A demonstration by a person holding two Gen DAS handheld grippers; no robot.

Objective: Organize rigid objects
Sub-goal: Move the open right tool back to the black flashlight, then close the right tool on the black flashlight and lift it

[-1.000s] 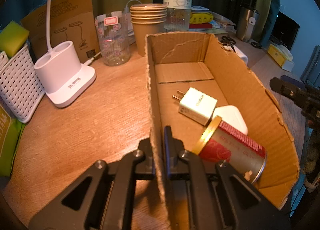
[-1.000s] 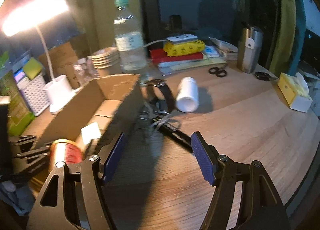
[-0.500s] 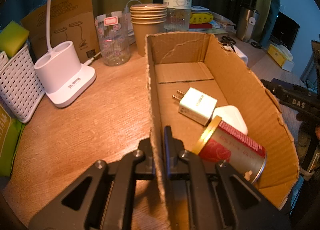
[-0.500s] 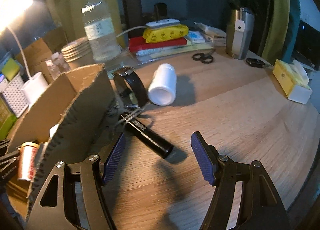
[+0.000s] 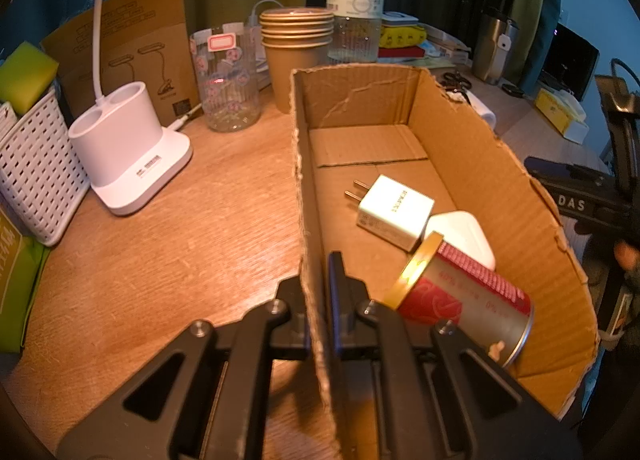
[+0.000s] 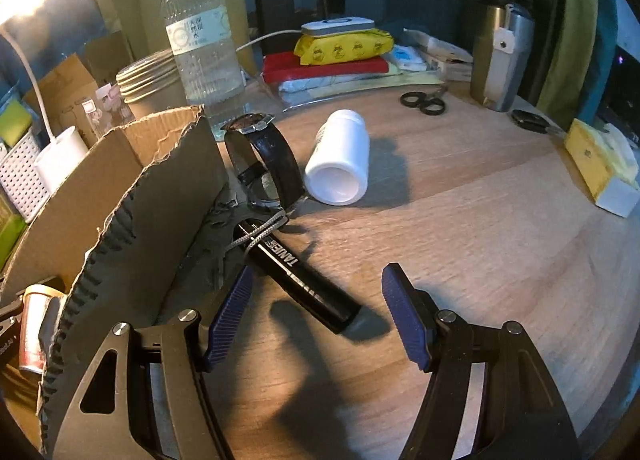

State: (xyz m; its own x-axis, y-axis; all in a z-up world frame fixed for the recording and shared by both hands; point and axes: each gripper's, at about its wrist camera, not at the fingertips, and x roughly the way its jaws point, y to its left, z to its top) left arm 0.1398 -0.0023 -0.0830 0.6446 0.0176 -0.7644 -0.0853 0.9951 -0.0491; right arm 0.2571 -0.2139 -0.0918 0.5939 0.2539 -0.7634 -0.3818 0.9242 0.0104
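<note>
Flashlight [image 6: 298, 270] lies centre frame beside the box [image 6: 132, 196]; right gripper [image 6: 316, 316] gapes wide above it: straddle the barrel squarely. Left gripper [image 5: 318, 292] pinches the box wall.

Your left wrist view looks steeply down at close range along the cardboard box [image 5: 460, 164]. Your right wrist view faces the counter [image 6: 480, 220] just beside that box [image 6: 132, 196]. Both views share the box.

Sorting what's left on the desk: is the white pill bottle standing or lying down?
Lying down. The white bottle rests on its side on the desk, base toward the camera, beside the watch.
</note>
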